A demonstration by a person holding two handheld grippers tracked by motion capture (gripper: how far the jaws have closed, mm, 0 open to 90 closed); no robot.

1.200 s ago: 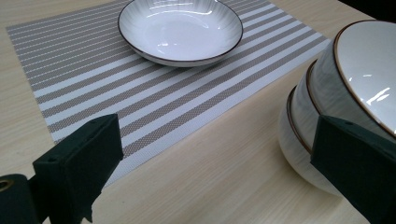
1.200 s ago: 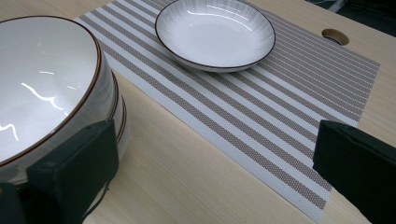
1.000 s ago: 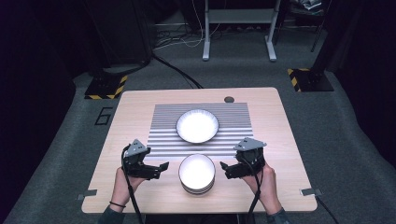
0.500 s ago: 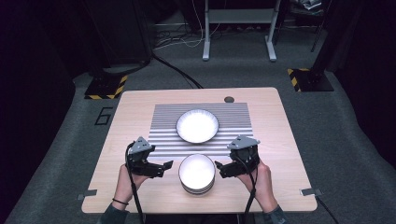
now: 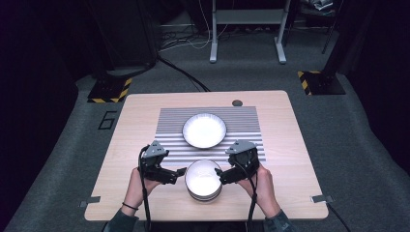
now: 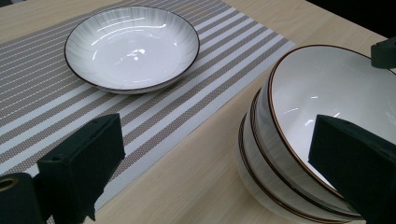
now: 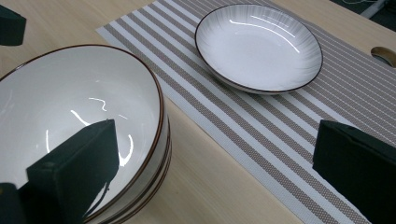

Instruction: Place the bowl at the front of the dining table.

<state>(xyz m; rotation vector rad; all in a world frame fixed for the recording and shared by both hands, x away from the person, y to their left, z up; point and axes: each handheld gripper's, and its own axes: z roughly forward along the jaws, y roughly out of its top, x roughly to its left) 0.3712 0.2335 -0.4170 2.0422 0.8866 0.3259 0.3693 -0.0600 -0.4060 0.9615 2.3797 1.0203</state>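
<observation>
Stacked bowls (image 5: 203, 180) sit between both grippers' spread fingers; left gripper view reveals three rims.

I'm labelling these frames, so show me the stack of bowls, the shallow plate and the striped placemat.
stack of bowls (image 5: 203, 180), high view, on the white inside of the top bowl.
shallow plate (image 6: 132, 46), left gripper view, on the middle of its white well.
striped placemat (image 7: 275, 123), right gripper view, on bare stripes near the plate.
</observation>
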